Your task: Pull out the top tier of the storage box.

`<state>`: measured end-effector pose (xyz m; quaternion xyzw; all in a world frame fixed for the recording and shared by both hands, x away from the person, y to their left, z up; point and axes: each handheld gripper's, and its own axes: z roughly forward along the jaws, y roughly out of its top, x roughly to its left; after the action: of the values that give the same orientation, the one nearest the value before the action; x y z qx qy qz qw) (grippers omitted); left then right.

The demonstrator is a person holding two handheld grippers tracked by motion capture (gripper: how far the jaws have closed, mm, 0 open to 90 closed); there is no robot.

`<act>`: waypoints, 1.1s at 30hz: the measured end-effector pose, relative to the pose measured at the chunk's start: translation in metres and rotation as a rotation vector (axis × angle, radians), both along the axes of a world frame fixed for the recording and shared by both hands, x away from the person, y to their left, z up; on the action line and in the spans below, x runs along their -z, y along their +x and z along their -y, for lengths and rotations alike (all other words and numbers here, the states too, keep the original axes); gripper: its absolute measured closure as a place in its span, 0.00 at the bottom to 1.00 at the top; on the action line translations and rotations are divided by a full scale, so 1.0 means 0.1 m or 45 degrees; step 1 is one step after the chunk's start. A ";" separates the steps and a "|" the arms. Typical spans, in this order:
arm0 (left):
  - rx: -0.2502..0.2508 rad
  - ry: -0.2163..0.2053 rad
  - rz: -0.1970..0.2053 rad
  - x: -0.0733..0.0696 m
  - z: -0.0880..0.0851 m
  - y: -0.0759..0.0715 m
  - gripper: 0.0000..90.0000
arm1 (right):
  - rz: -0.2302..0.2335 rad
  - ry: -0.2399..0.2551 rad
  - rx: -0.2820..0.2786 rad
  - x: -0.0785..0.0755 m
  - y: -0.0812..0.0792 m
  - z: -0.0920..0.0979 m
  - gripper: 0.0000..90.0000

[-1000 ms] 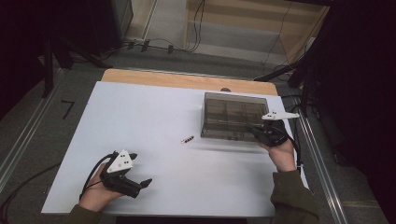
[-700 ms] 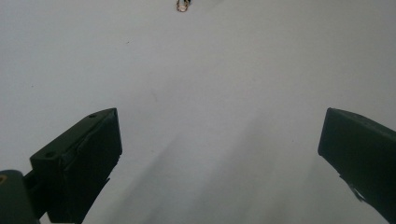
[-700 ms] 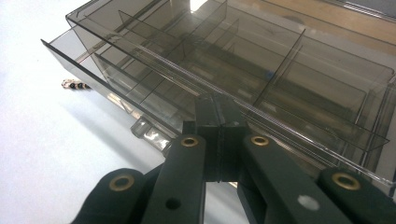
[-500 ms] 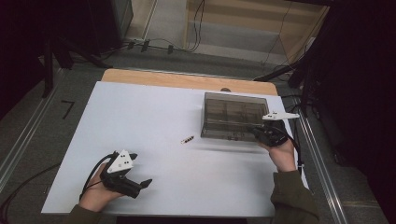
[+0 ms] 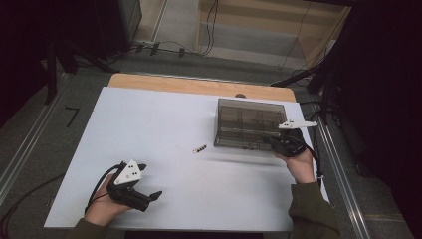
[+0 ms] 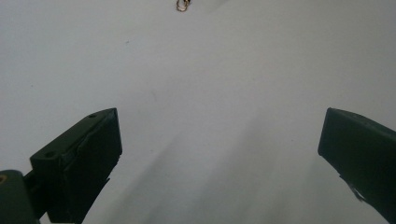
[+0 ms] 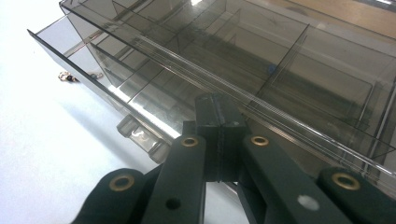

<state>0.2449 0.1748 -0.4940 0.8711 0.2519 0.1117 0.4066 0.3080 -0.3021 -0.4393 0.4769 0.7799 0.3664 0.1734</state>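
White table point(image 5: 164, 124), wooden strip along its far edge. Smoky clear box point(image 5: 251, 124) with dividers sits at the far right part of the table, lid down in the high view. Right gripper point(image 5: 274, 143) is at the box's near right corner, held by the right hand point(image 5: 301, 167) coming in from the bottom right; grey plate on top of it hangs over the box's right end. In the right gripper view the two black jaws are pressed flat together, closed, tips against the box's front edge point(image 7: 154, 116) just beside a small clear latch point(image 7: 140, 135); nothing visible between the pads, so closed on nothing as far as can be seen. Whether the tips sit under the lid lip or just touch it, cannot tell.

Small metal piece point(image 5: 199, 149) lies on the table left of the box, near but apart from it; also seen past the box's corner in the right gripper view point(image 7: 67, 77) and at the top edge of the left gripper view point(image 6: 183, 4). Too small to tell what it is.

Left gripper point(image 5: 152, 197) is at the near left of the table, well apart from the box, in the left hand point(image 5: 102, 209), pointing right. Its jaws stand wide apart, open, bare table point(image 6: 210, 93) between them, holding nothing
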 end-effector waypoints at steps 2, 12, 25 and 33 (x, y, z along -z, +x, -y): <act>-0.001 -0.001 0.000 0.00 0.00 0.00 0.00 | -0.002 0.001 -0.006 0.00 0.00 0.00 0.98; 0.001 -0.005 -0.001 0.00 0.00 0.00 0.00 | -0.013 -0.015 -0.025 0.04 0.01 -0.05 0.98; 0.000 0.004 0.000 0.00 0.00 -0.01 0.00 | -0.022 -0.033 -0.034 0.07 0.01 -0.07 0.98; 0.001 0.008 -0.001 0.00 0.00 -0.01 0.00 | -0.032 -0.032 -0.041 0.08 0.01 -0.07 0.98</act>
<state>0.2442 0.1744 -0.4938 0.8725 0.2513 0.1121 0.4038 0.3087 -0.2949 -0.4473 0.4668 0.7940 0.3532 0.1637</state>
